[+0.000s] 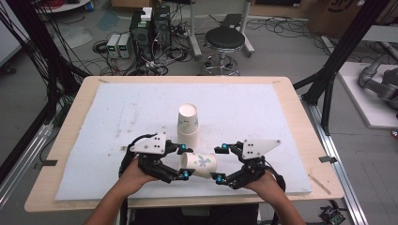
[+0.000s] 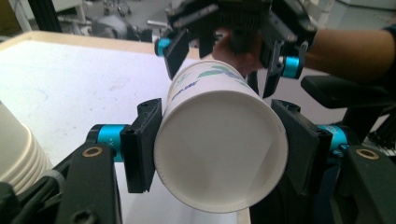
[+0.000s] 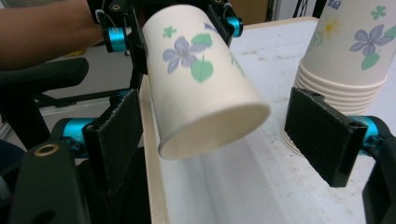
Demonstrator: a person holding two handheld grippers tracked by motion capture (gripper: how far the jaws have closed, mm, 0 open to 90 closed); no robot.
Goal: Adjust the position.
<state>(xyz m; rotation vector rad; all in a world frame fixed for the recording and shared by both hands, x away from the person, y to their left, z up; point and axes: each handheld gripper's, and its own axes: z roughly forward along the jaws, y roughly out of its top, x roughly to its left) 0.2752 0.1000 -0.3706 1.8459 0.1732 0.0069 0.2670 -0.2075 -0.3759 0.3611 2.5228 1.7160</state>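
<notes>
Paper cup (image 1: 199,164) lies sideways — clamped in left gripper (image 1: 182,161), right gripper (image 1: 219,163) apart.

Two grippers are at work over the table: the left gripper (image 1: 182,162) and the right gripper (image 1: 220,163), one in each of the person's two hands. There is one loose paper cup (image 1: 199,164) lying on its side between them, and one stack of cups (image 1: 188,123) standing upside down behind it; in the right gripper view about six rims show at the base of that stack, though I cannot count them surely. One white foam sheet (image 1: 117,117) covers the one wooden table (image 1: 300,126). Beyond the table stands one round black stool (image 1: 225,40).
</notes>
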